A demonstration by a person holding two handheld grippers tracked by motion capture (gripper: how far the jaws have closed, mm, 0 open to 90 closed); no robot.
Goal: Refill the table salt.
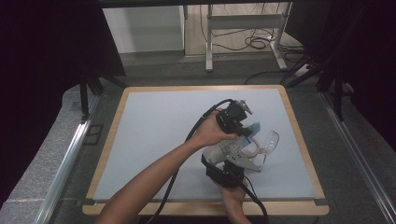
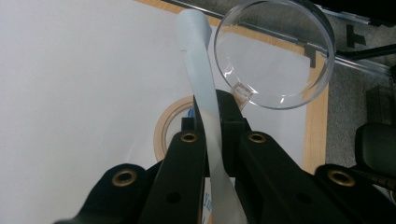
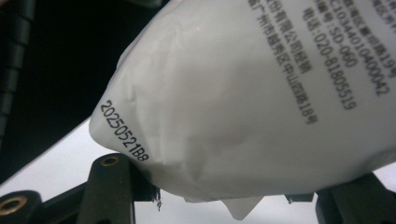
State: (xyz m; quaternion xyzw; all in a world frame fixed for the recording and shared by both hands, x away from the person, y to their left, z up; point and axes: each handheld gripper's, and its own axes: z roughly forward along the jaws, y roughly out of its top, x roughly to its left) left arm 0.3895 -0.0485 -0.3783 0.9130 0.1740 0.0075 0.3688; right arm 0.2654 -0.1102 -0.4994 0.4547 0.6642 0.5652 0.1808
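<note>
A white pouch (image 1: 222,150) with black printed text (image 3: 257,93) hangs above the table mat between both grippers. My right gripper (image 1: 229,161) comes up from the near edge and is shut on the pouch's bulging lower part (image 3: 233,196). My left gripper (image 1: 242,132) reaches down from above. Its jaws (image 2: 212,109) are shut on a thin pale strip (image 2: 201,60) at the pouch's top edge, and the strip stands up past the fingertips.
A clear round dish (image 1: 269,139) (image 2: 275,56) with a small tab lies on the mat right of the pouch. A tan tape ring (image 1: 254,150) (image 2: 163,128) lies beneath the grippers. The pale mat (image 1: 154,126) has a wooden border; rails and cables surround the table.
</note>
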